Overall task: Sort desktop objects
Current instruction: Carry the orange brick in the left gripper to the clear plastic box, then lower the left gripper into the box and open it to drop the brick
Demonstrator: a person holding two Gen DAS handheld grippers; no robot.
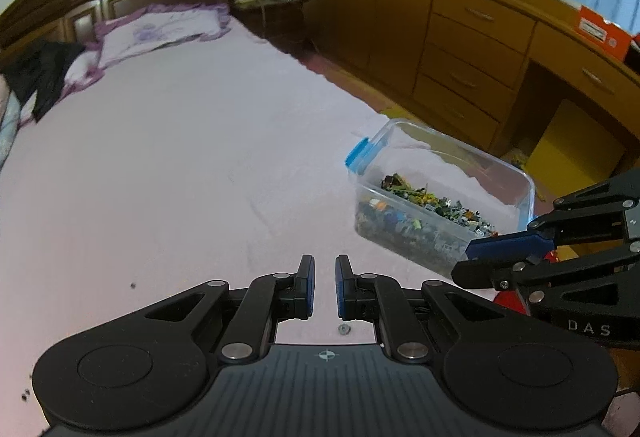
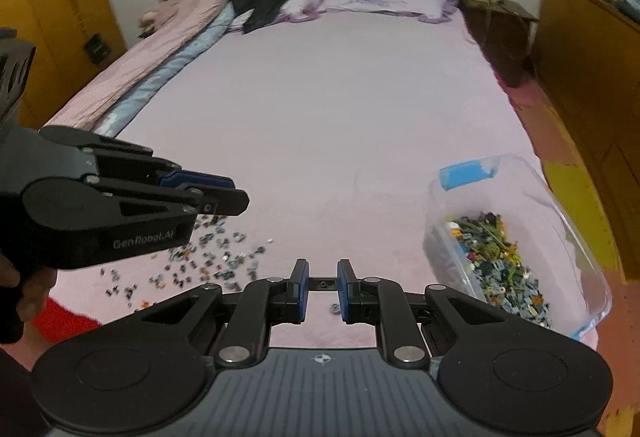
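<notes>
Both tools, left and right, are nearly shut and empty. The bits, lower left on the bed, look tiny, light and hard; each needs a fingertip pinch across its sides.

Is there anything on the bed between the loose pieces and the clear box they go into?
Nothing visible. Bare pink sheet lies between the loose pieces and the clear box. The right tool hovers over that gap and is not resting on the sheet.
</notes>
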